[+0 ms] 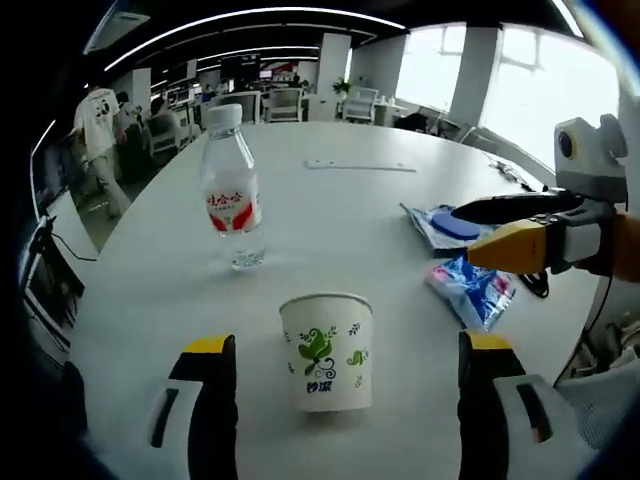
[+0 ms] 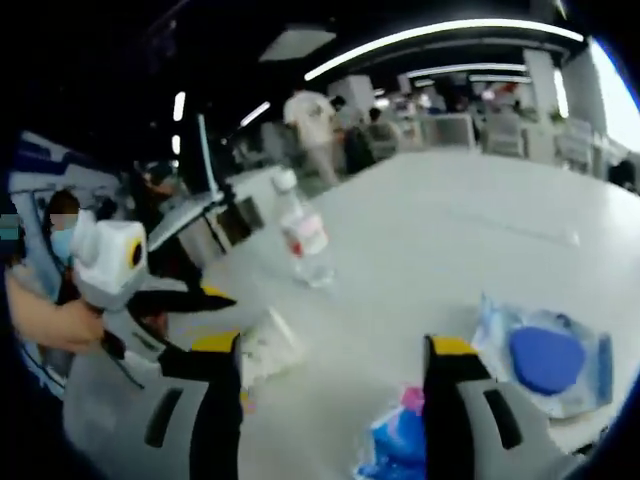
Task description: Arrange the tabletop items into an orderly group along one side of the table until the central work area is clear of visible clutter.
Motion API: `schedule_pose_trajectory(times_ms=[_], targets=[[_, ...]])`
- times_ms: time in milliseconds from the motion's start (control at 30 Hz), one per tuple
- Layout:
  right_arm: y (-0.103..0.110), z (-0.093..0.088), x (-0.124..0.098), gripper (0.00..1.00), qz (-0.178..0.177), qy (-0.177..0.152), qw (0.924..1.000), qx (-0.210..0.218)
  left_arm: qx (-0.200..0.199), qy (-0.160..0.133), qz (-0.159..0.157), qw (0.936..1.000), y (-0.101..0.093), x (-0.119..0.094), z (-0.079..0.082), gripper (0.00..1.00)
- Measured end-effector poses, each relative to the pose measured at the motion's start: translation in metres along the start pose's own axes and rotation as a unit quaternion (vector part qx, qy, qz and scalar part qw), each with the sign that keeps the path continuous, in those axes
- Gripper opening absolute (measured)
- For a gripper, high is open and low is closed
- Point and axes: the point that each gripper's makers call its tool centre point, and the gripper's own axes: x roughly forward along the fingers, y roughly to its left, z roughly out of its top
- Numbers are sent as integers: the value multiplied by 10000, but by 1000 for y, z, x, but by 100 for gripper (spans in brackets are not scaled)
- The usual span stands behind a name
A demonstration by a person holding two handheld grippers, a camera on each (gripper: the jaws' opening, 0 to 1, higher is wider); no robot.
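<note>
A white paper cup (image 1: 325, 350) with a green print stands upright between the jaws of my left gripper (image 1: 347, 345), which is open around it. A clear water bottle (image 1: 230, 190) with a red label stands farther back on the left. To the right lie a clear packet with a blue disc (image 1: 445, 225) and a blue-and-pink packet (image 1: 475, 290). My right gripper (image 1: 465, 235) reaches in above them. In the right gripper view that gripper (image 2: 333, 345) is open, with the blue-and-pink packet (image 2: 400, 440) low between its jaws and the disc packet (image 2: 545, 360) to the right. The bottle (image 2: 305, 240) stands ahead.
The round white table (image 1: 330, 200) carries a thin flat strip (image 1: 360, 165) at its far side and a cable (image 1: 515, 175) at the right edge. Office chairs and desks stand beyond. A person (image 1: 100, 130) stands at the back left. My left gripper (image 2: 215, 320) enters from the left.
</note>
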Motion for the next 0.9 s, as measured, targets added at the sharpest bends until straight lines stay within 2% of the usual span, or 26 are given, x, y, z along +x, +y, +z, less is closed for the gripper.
schedule_pose_trajectory(times_ms=[100, 300, 533, 667, 900], targets=[[13, 2, 14, 71, 281, 79, 9995, 78, 28, 70, 0, 10000, 1, 4, -3, 91], [33, -8, 36, 67, 718, 414, 9965, 135, 84, 260, -35, 9996, 2, 13, -12, 91], [42, -19, 55, 65, 989, 733, 9920, 297, 31, 395, -33, 9992, 4, 17, -19, 89], [46, -27, 60, 65, 1099, 897, 9895, 264, -176, 420, -59, 9989, 4, 20, -22, 86], [49, -40, 65, 62, 1203, 1150, 9856, 285, -148, 551, -47, 9984, 5, 26, -29, 81]])
